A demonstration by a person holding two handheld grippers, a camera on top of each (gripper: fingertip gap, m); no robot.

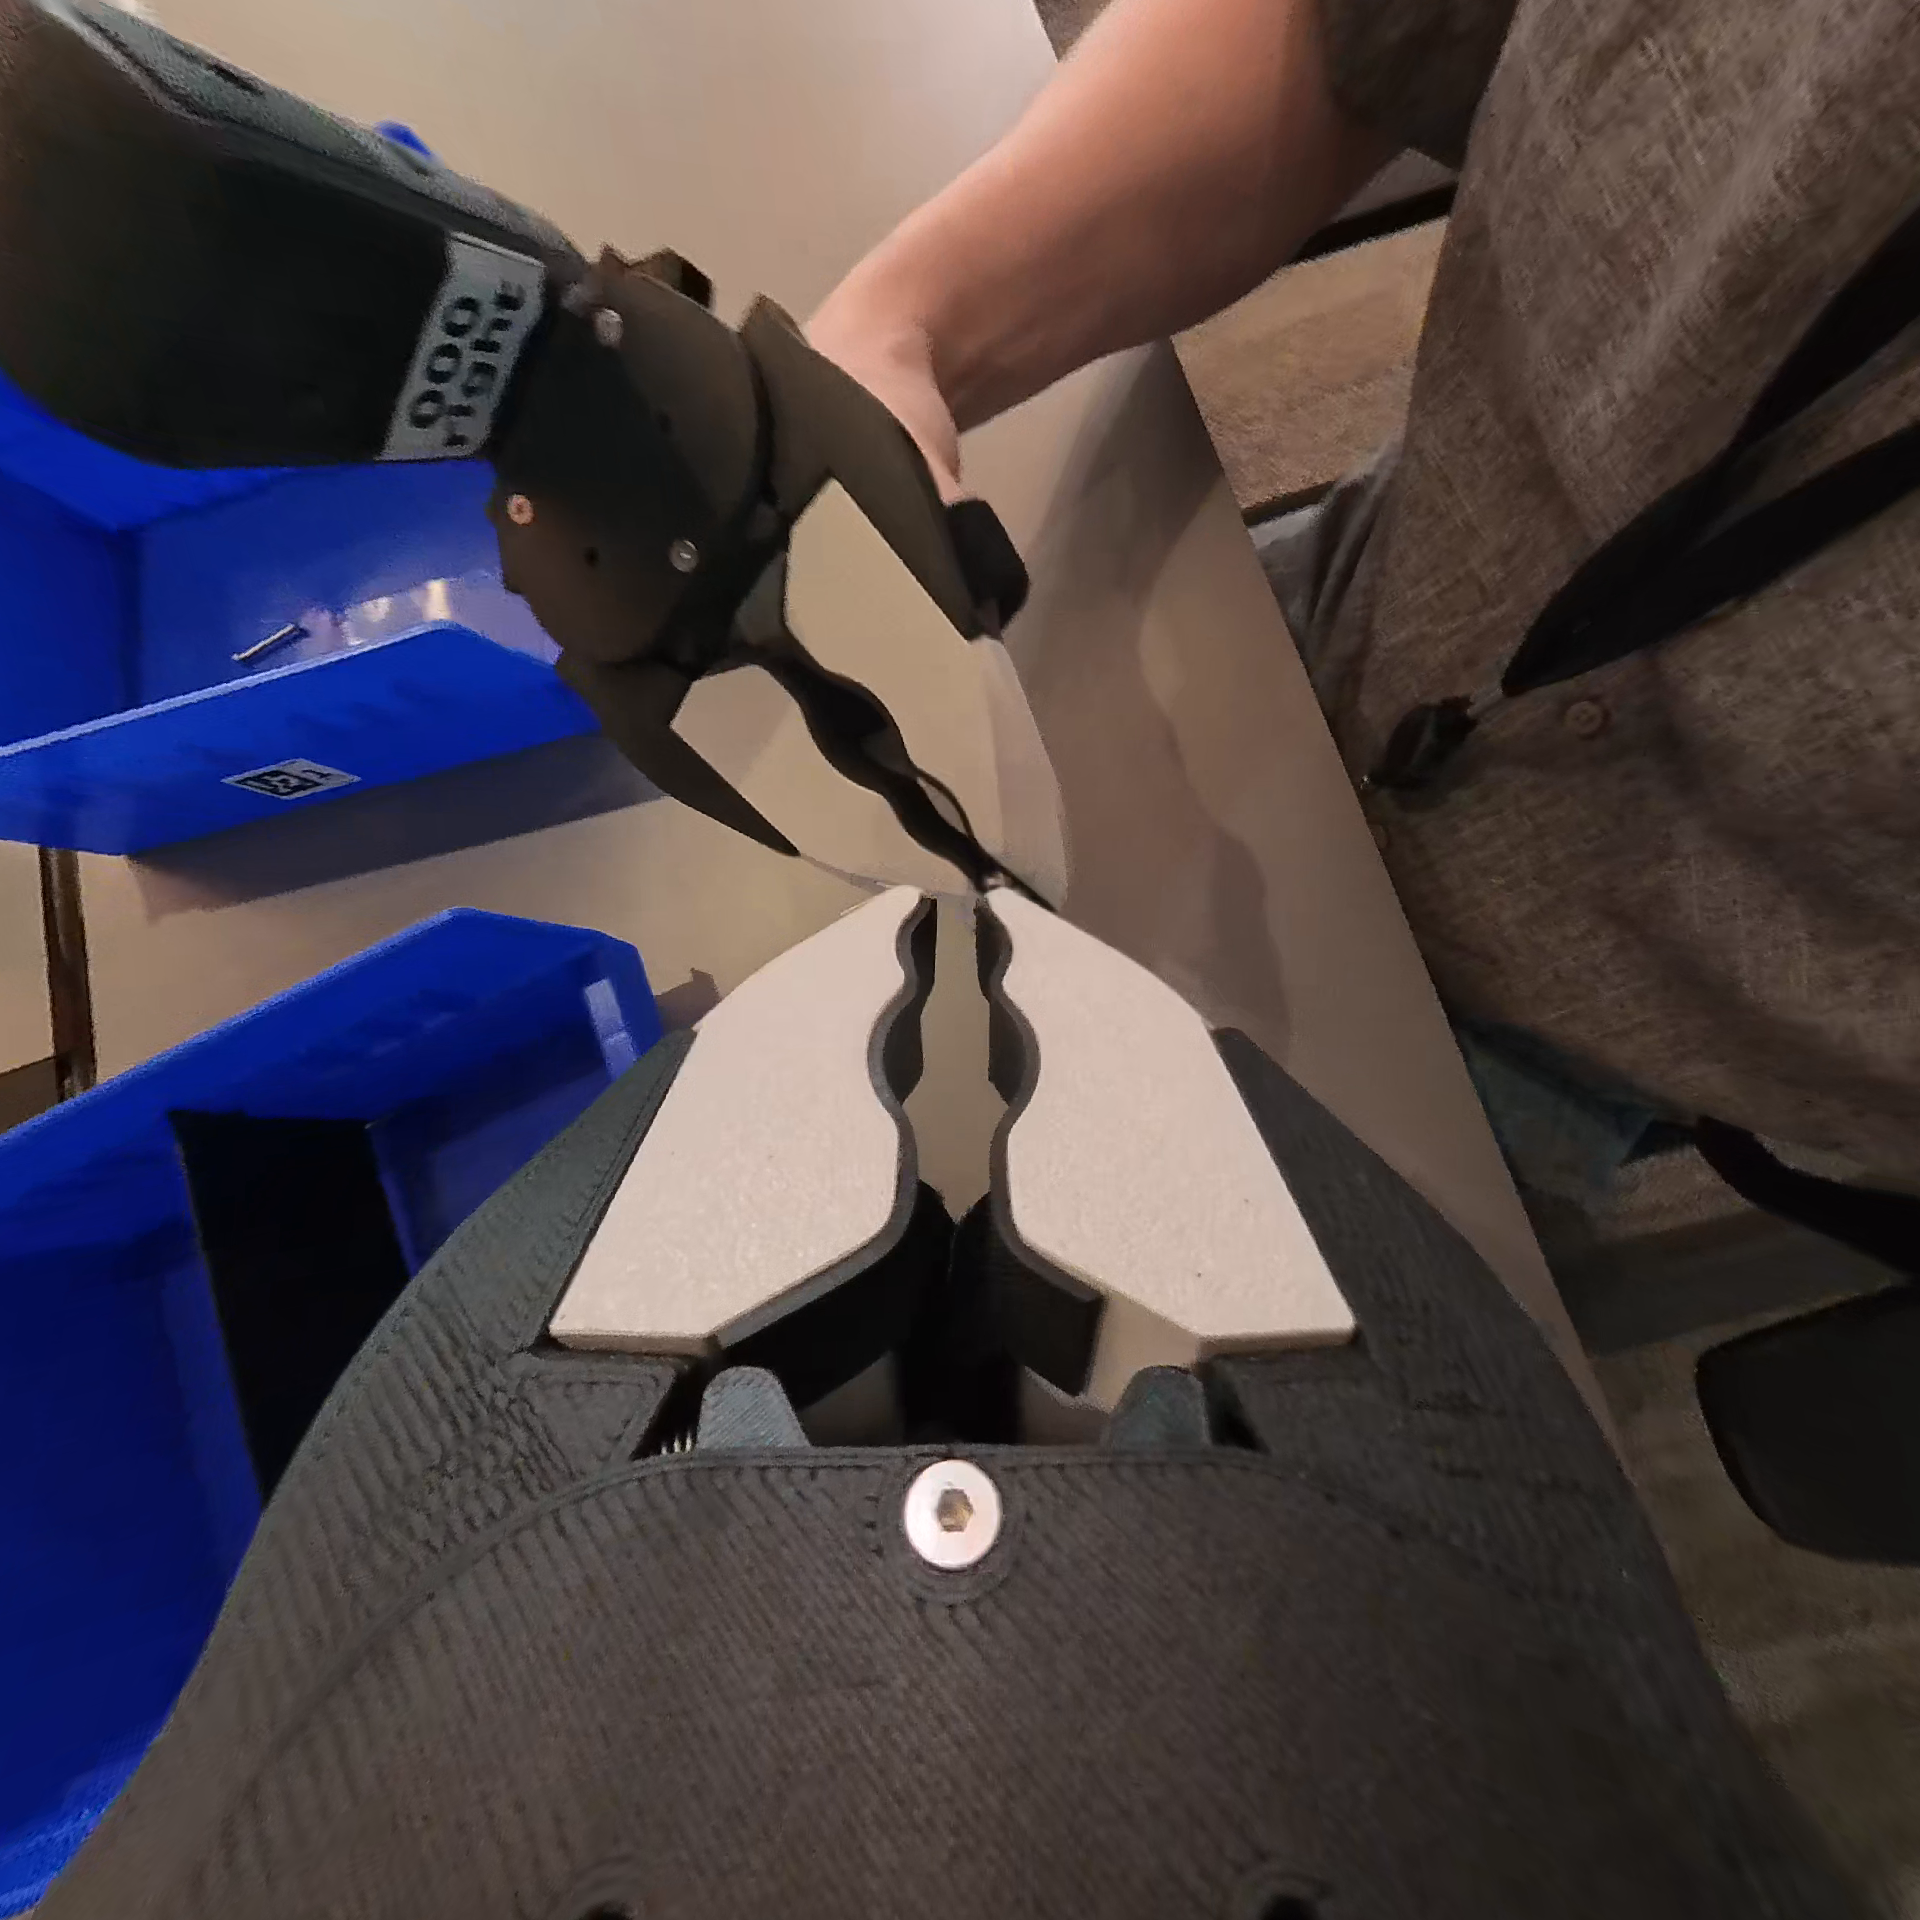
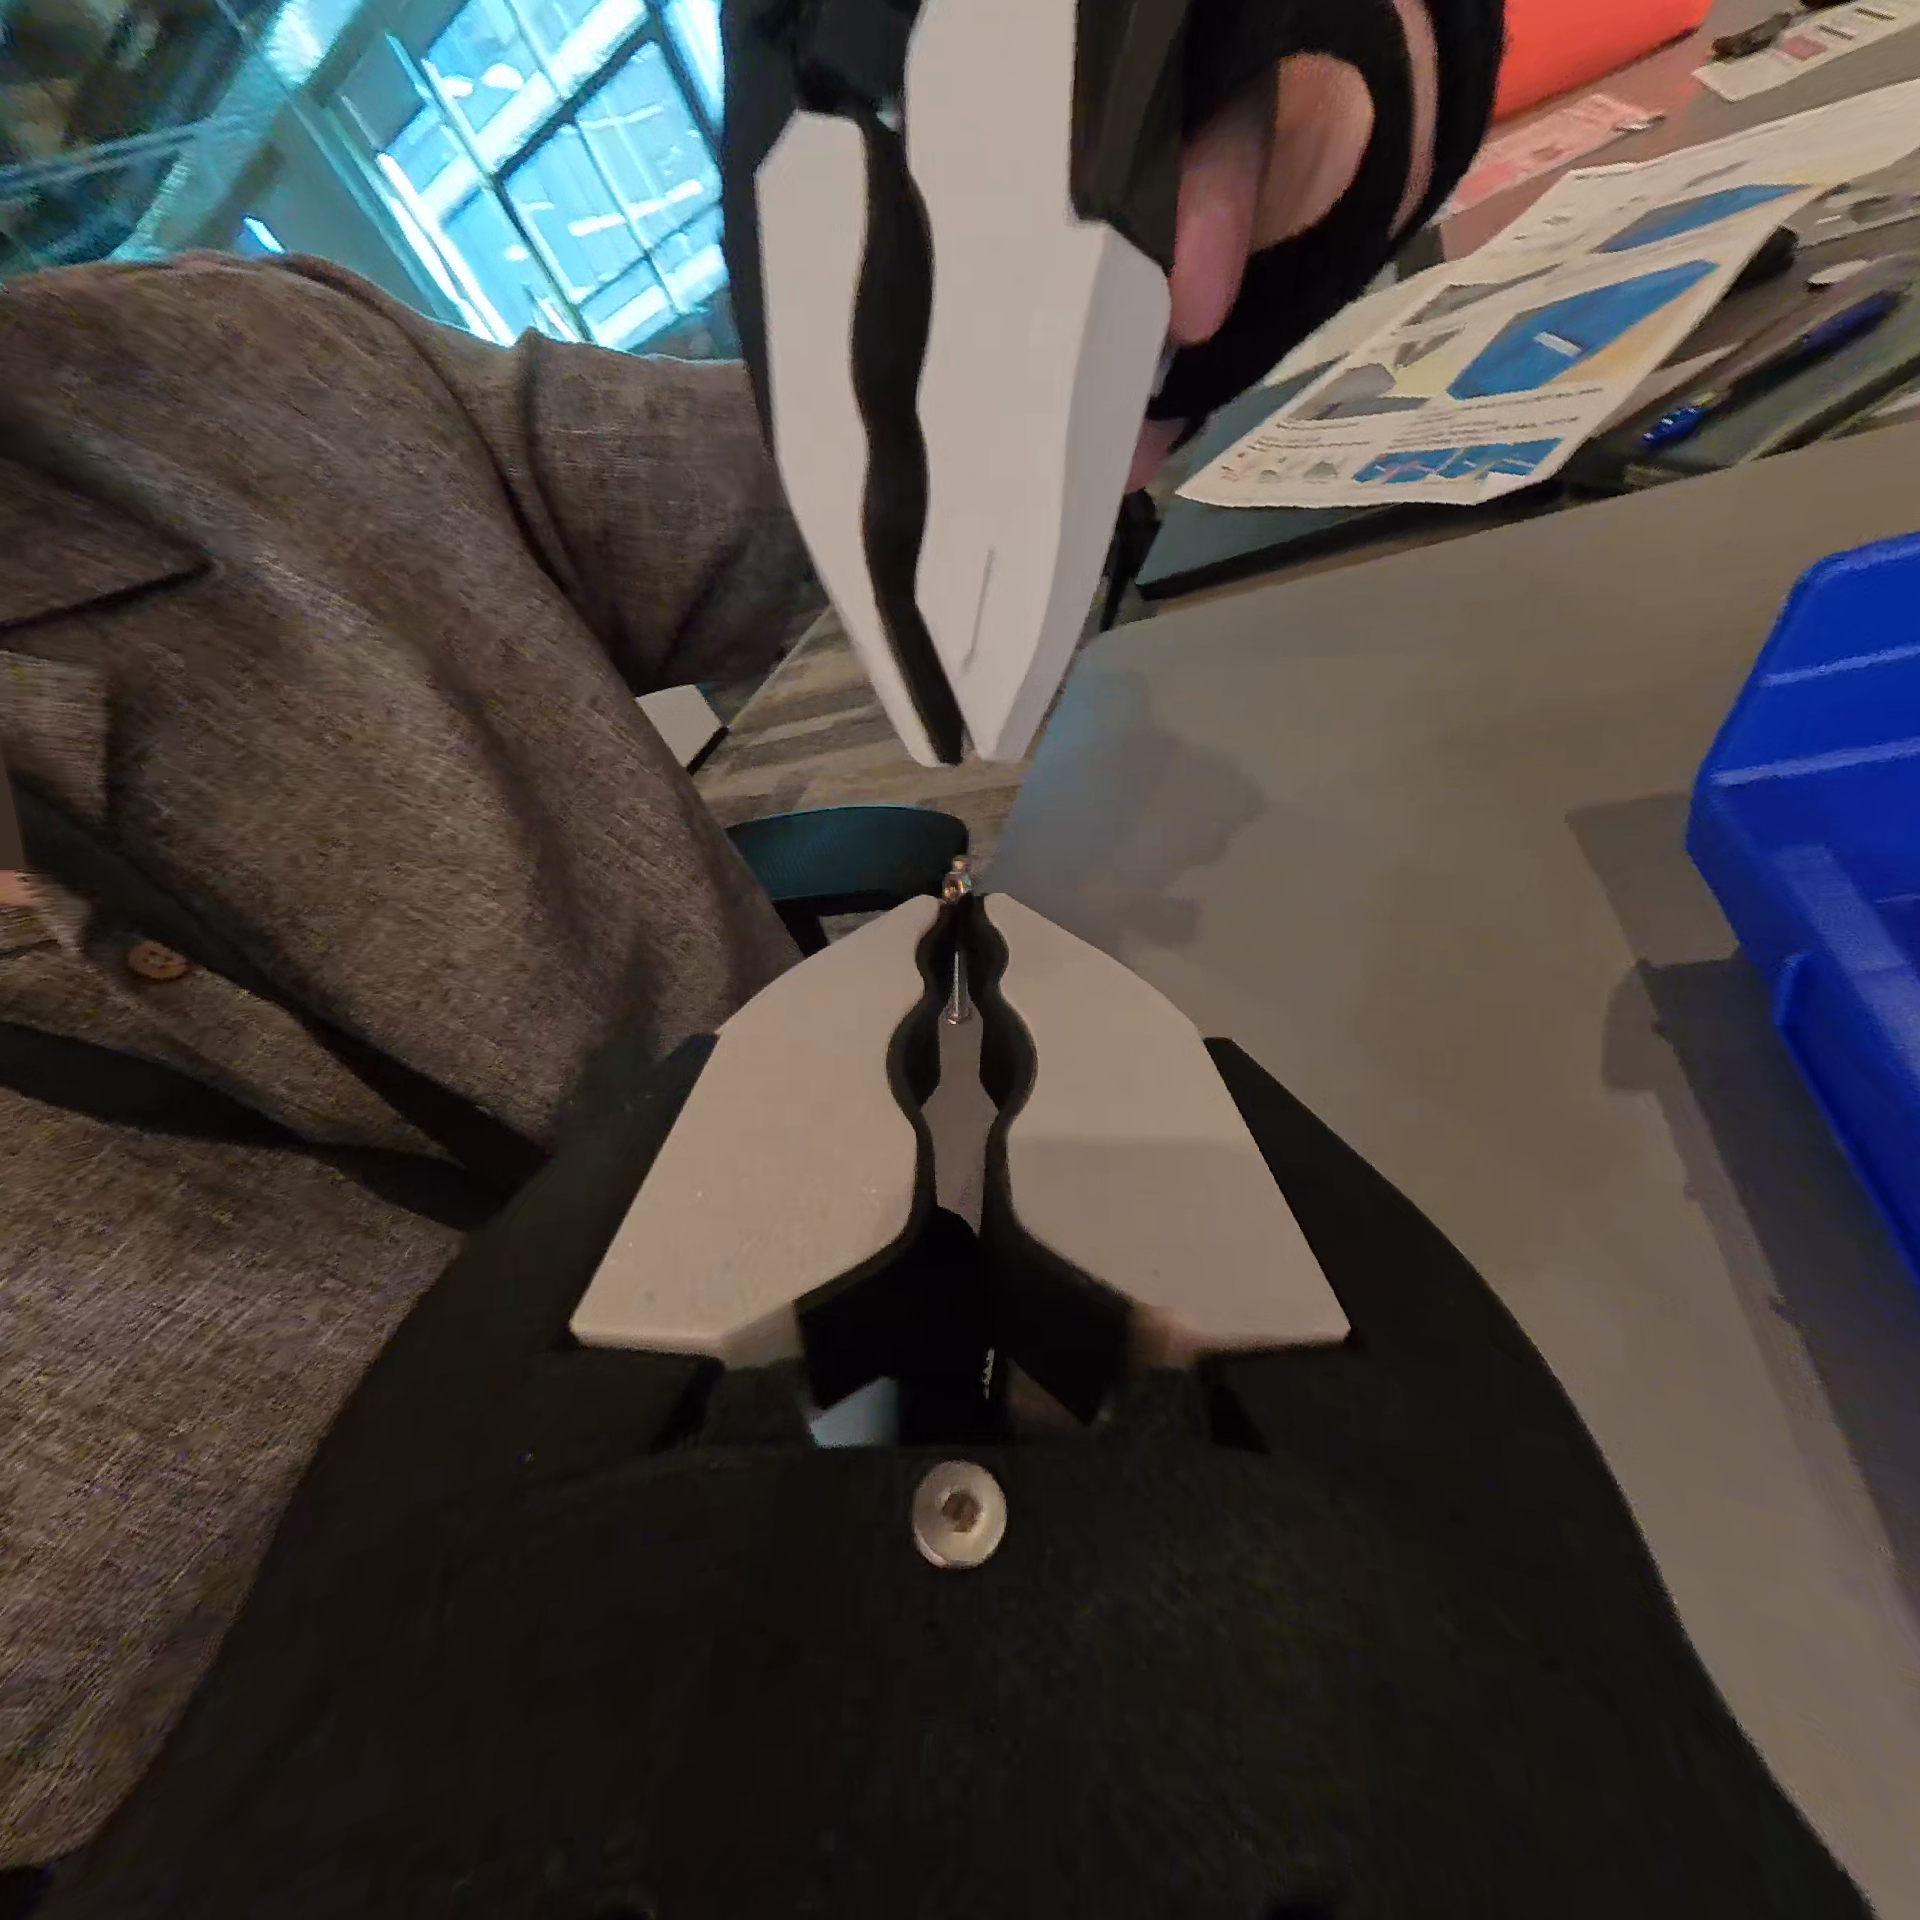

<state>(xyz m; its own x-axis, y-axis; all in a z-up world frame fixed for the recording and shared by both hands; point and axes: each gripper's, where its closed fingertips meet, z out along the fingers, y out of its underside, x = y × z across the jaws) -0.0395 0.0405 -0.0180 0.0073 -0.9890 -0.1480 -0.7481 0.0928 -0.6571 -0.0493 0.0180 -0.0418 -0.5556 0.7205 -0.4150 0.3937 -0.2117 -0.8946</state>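
Note:
My right gripper [image 2: 958,914] is shut on a small metal screw [image 2: 957,987]. The screw lies along the gap between the fingers, and its head pokes out past the tips. My left gripper [image 1: 954,906] has its jaws almost together, and I see nothing between the tips. In the right wrist view the left gripper [image 2: 943,750] comes down from the top. Its tips hang just above the screw head without touching it. In the left wrist view the right gripper [image 1: 977,883] reaches in from the upper left, tip to tip with mine.
Two blue bins stand at the left, an upper one [image 1: 312,727] with a small pin [image 1: 265,644] inside and a lower one [image 1: 312,1039]. A person in a grey shirt [image 2: 312,623] stands close. A grey table [image 2: 1351,935] holds another blue bin [image 2: 1818,883] and printed papers [image 2: 1507,343]. Less than 4 cm separates the two grippers' tips.

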